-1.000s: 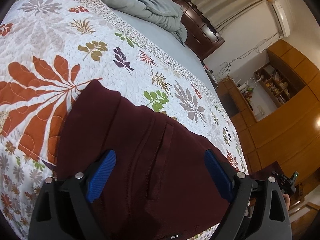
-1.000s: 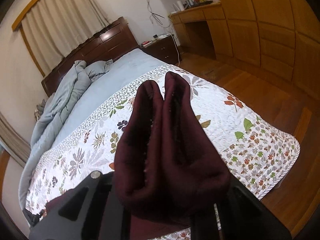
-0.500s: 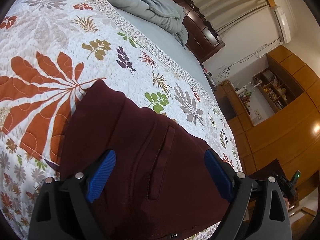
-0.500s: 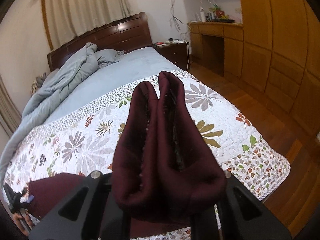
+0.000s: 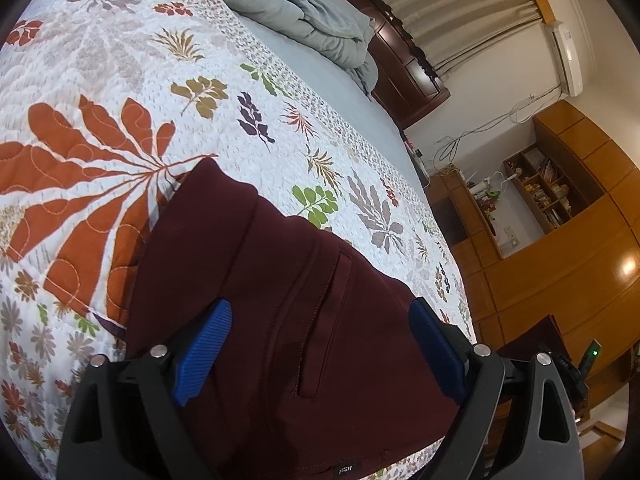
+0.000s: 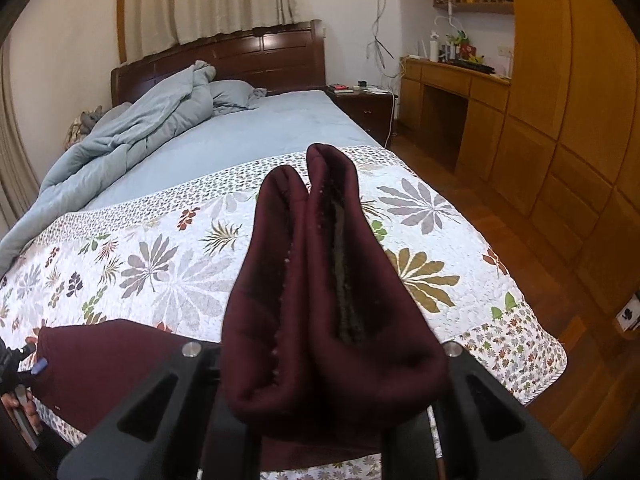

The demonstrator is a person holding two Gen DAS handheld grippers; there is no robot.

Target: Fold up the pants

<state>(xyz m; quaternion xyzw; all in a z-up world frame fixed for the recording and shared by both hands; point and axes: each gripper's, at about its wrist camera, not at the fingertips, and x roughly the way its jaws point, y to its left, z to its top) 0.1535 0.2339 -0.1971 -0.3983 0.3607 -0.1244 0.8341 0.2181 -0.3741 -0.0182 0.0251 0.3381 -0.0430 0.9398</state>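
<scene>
Dark maroon pants (image 5: 304, 320) lie on the floral quilt (image 5: 120, 92) at the bed's near edge, waist end with a pocket slit under my left gripper (image 5: 320, 344). Its blue pads (image 5: 204, 344) stand wide apart just above the cloth, holding nothing. My right gripper (image 6: 320, 364) is shut on the bunched leg ends of the pants (image 6: 320, 280), which stick up in two folds in front of the camera and hide its fingers. The waist end also shows at lower left of the right wrist view (image 6: 104, 360).
A rumpled grey-blue duvet (image 6: 132, 136) lies at the head of the bed by the dark wooden headboard (image 6: 240, 52). A nightstand (image 6: 360, 108), a wooden desk (image 6: 452, 88) and wardrobes (image 6: 580, 120) stand along the right. Wooden floor (image 6: 520, 248) borders the bed.
My right gripper has swung with the leg ends, so the view now faces the headboard more squarely. My left gripper has shifted slightly over the waist and stays open.
</scene>
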